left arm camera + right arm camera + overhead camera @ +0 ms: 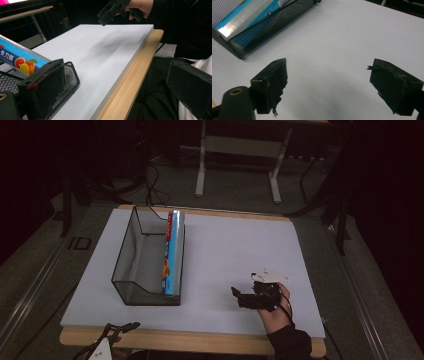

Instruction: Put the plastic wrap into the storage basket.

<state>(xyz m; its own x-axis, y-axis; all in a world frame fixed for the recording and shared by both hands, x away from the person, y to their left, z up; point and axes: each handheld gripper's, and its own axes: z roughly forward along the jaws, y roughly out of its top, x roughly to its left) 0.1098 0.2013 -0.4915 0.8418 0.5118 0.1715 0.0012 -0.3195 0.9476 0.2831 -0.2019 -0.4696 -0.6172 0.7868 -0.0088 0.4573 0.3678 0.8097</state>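
A black wire-mesh basket [131, 255] stands on the left half of the white table top [235, 245]. A long blue box with fruit printed on it [173, 251] lies along the basket's right wall. My right gripper [239, 297] hovers low over the board near its front right, pointing left, well apart from the basket. Its jaws stand wide with only bare board between them, so my right gripper [329, 85] is open. My left gripper [125, 326] is at the front left edge, just off the board. Those jaws are spread too, leaving my left gripper [117, 87] open, close beside the basket's corner [68, 80].
A wooden rim [130, 82] runs along the board's front edge. The person's dark sleeve [290, 342] comes in at the bottom right. A metal table frame [237, 155] and cables [155, 185] stand on the floor beyond the far edge.
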